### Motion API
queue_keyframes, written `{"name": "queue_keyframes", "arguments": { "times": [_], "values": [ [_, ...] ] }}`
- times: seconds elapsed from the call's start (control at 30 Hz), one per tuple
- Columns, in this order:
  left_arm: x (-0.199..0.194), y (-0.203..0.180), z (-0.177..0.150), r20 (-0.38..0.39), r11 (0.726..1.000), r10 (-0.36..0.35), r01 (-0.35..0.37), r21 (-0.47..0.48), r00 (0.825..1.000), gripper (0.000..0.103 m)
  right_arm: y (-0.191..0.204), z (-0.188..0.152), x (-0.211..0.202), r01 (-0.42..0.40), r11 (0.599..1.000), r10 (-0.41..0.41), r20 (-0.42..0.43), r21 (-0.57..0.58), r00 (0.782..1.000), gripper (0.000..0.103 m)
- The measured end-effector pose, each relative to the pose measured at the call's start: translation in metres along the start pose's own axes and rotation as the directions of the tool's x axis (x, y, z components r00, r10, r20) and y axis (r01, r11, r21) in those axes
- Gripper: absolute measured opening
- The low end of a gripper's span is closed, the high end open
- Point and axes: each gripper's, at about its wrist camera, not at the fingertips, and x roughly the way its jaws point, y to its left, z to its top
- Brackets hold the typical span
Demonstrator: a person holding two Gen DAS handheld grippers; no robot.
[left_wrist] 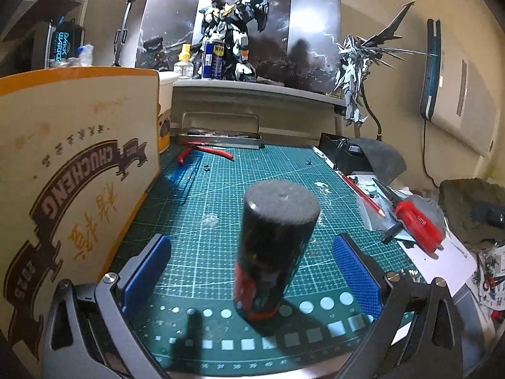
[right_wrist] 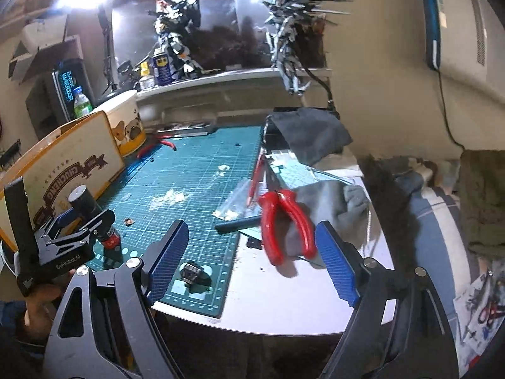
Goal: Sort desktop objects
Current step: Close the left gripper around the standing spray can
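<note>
A dark spray can (left_wrist: 271, 252) with a red base stands upright on the green cutting mat (left_wrist: 258, 170), between the wide-open pads of my left gripper (left_wrist: 252, 271) without touching them. The can also shows in the right wrist view (right_wrist: 91, 214), with the left gripper (right_wrist: 75, 224) around it. My right gripper (right_wrist: 252, 259) is open and empty above the mat's right edge. Red-handled pliers (right_wrist: 284, 224) lie just ahead of it on a grey cloth (right_wrist: 334, 208).
A cardboard box (left_wrist: 72, 170) printed CHUCHENG stands at the mat's left. Red nippers (left_wrist: 202, 153) and a metal tray (left_wrist: 221, 132) lie at the back. A red-handled screwdriver (left_wrist: 416, 224), a red pencil (left_wrist: 363, 195) and plastic bags sit right. A small dark part (right_wrist: 191, 271) lies on the mat.
</note>
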Motion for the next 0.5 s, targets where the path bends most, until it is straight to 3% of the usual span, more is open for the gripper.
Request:
{"name": "queue_keyframes", "arguments": {
  "times": [0.27, 0.37, 0.43, 0.47, 0.5],
  "values": [
    [0.010, 0.007, -0.010, -0.030, 1.000, 0.000, 0.000, 0.007, 1.000, 0.077, 0.013, -0.007, 0.010, -0.020, 1.000, 0.020, -0.016, -0.022, 1.000, 0.081],
    [0.009, 0.001, -0.009, -0.023, 0.999, -0.013, 0.013, 0.032, 1.000, 0.063, 0.014, -0.009, 0.012, -0.028, 0.999, 0.028, -0.024, -0.024, 0.999, 0.081],
    [0.008, -0.003, -0.008, -0.020, 0.998, -0.020, 0.021, 0.051, 1.000, 0.049, 0.015, -0.010, 0.014, -0.030, 0.999, 0.029, -0.028, -0.025, 0.999, 0.081],
    [0.007, -0.005, -0.007, -0.017, 0.998, -0.023, 0.024, 0.059, 1.000, 0.035, 0.015, -0.011, 0.014, -0.030, 0.999, 0.029, -0.030, -0.026, 0.999, 0.081],
    [0.005, -0.007, -0.006, -0.014, 0.997, -0.025, 0.026, 0.067, 1.000, 0.035, 0.015, -0.011, 0.014, -0.030, 0.999, 0.029, -0.031, -0.026, 0.999, 0.081]
  ]
}}
